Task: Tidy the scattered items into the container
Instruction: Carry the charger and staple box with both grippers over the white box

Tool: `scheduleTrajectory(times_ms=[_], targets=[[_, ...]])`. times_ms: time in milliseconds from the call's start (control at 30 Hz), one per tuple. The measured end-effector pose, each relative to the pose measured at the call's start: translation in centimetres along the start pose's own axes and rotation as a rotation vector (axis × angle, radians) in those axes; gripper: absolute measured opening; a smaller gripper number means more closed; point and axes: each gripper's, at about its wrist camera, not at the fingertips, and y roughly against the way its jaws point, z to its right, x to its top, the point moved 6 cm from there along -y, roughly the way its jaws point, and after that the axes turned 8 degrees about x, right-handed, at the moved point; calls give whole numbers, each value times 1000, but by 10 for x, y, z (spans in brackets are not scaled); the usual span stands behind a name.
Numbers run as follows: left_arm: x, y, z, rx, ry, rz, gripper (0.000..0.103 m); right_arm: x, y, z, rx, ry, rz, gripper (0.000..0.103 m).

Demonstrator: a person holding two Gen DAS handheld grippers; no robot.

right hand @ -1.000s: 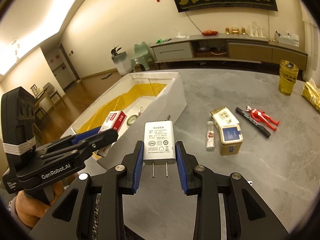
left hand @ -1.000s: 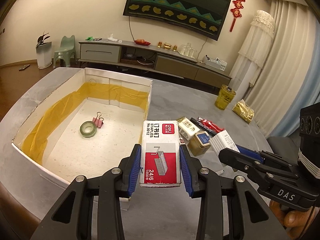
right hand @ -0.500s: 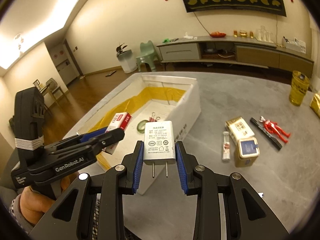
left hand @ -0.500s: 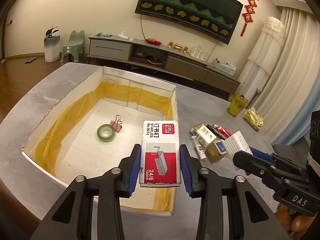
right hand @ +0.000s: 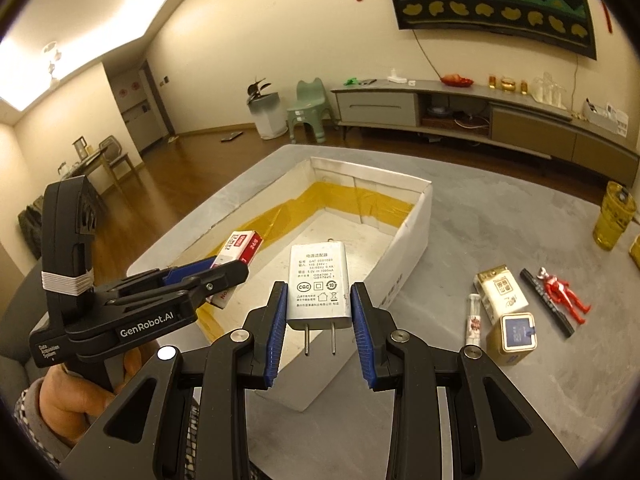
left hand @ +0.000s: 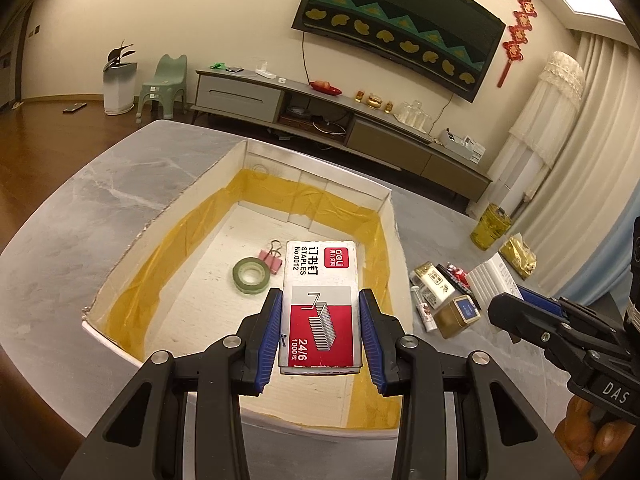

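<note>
A white, open-topped foam container point(left hand: 394, 216) lined with yellow tape sits on a grey marble-look table point(left hand: 72, 216). Inside it lie a green roll of tape point(left hand: 250, 275) and, touching it, a pink binder clip point(left hand: 271, 260). The left gripper point(left hand: 320, 334) clamps a red-and-white cardboard box of staples point(left hand: 320, 300) above the container's near end. The right gripper point(right hand: 319, 334) pinches a white plastic plug-in charger point(right hand: 319, 284), prongs pointing down, over the container's right wall as far as the fisheye view allows. On the table to the right lie a red toy figure point(right hand: 562, 290), a gold tin with a blue label point(right hand: 514, 334) and a white-and-gold packet point(right hand: 502, 290).
</note>
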Motion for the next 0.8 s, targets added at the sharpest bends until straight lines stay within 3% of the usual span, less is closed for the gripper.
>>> scheduleTrajectory(times_ms=[567, 800], targets=[[23, 2, -42, 31, 35, 23, 39, 22, -31, -12, -2, 88, -62, 33], [19, -9, -36, -7, 22, -14, 39, 38, -49, -4, -4, 90, -93, 33]])
